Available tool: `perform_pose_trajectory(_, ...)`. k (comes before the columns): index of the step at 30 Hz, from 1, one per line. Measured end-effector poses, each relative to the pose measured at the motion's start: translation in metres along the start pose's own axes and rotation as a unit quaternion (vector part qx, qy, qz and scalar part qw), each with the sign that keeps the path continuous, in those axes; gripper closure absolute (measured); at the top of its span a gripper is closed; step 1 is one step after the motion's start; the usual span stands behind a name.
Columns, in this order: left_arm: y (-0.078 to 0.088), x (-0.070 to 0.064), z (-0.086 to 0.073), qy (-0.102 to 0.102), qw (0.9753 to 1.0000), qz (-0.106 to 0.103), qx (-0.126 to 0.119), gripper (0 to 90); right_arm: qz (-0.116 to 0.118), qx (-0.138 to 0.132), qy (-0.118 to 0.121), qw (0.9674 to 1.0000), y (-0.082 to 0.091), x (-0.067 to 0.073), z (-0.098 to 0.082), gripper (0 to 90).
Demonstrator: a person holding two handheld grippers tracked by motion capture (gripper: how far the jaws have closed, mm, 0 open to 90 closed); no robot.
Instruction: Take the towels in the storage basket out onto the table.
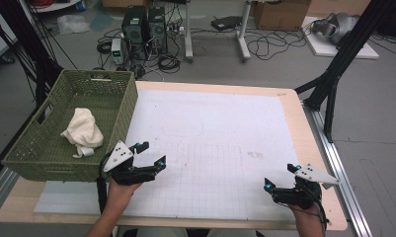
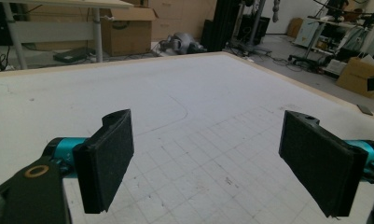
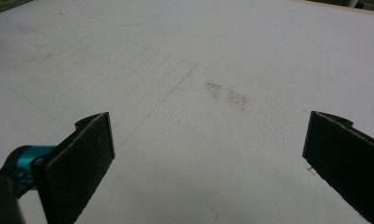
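Nearest to us, at the bottom of the high view, we see the left gripper (image 1: 150,154) at lower left and the right gripper (image 1: 280,177) at lower right, each in a hand above the white gridded mat (image 1: 220,143). Both have their jaws spread apart with nothing between them; the two gripper views show bare mat between the black pads (image 2: 105,165).

The mat covers most of the wooden table (image 1: 311,148); we can make out faint pencil grid lines, a curved outline drawn nearer the middle, and a dark smudge (image 3: 226,95) ahead of the right gripper.

Just beyond the left gripper, at the left of the frame, a green woven basket (image 1: 119,113) sits on the table's left edge, and a crumpled cream cloth (image 1: 83,131) lies inside it, well apart from both grippers.

Farther off, across the top of the frame, we see grey floor with tangled cables (image 1: 264,44), two computer towers (image 1: 145,27), white desk legs (image 1: 244,34), cardboard boxes (image 1: 279,15) and black frame struts (image 1: 343,54).
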State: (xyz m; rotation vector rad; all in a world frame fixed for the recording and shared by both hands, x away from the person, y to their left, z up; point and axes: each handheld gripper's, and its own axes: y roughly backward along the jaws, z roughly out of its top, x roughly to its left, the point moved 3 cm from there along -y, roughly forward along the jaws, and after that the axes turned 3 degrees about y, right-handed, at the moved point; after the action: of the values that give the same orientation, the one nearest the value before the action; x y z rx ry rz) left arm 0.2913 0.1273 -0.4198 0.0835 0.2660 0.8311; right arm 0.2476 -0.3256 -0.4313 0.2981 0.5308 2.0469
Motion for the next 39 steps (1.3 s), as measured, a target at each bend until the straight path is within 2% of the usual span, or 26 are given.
perform_pose_trajectory(3,0.002,-0.003,0.001,-0.004,1.0000,-0.002,-0.003,18.3,0.001,-0.005,-0.003,1.0000,0.002,0.001,0.000,1.2)
perform_pose_trajectory(10,0.013,-0.006,0.008,-0.014,0.9998,0.004,-0.012,18.3,0.002,-0.005,0.011,0.9999,-0.001,0.005,0.004,1.2)
perform_pose_trajectory(19,0.032,0.002,0.037,-0.009,0.9987,0.014,-0.049,18.3,0.008,-0.006,0.018,0.9998,-0.006,0.008,0.006,1.2)
perform_pose_trajectory(21,0.036,0.006,0.046,-0.007,0.9981,0.013,-0.059,18.3,0.008,-0.007,0.023,0.9997,-0.007,0.007,0.006,1.2)
perform_pose_trajectory(22,0.038,0.008,0.050,-0.007,0.9979,0.015,-0.063,18.3,0.008,-0.006,0.017,0.9998,-0.008,0.008,0.006,1.2)
perform_pose_trajectory(33,0.048,0.031,0.082,-0.011,0.9959,0.031,-0.084,18.1,0.011,-0.008,0.018,0.9997,-0.010,0.009,0.008,1.2)
perform_pose_trajectory(36,0.051,0.041,0.090,-0.011,0.9946,0.045,-0.092,18.0,0.012,-0.005,0.018,0.9997,-0.010,0.008,0.007,1.2)
perform_pose_trajectory(39,0.052,0.051,0.096,-0.007,0.9946,0.055,-0.088,18.0,0.011,-0.006,0.018,0.9998,-0.010,0.007,0.007,1.2)
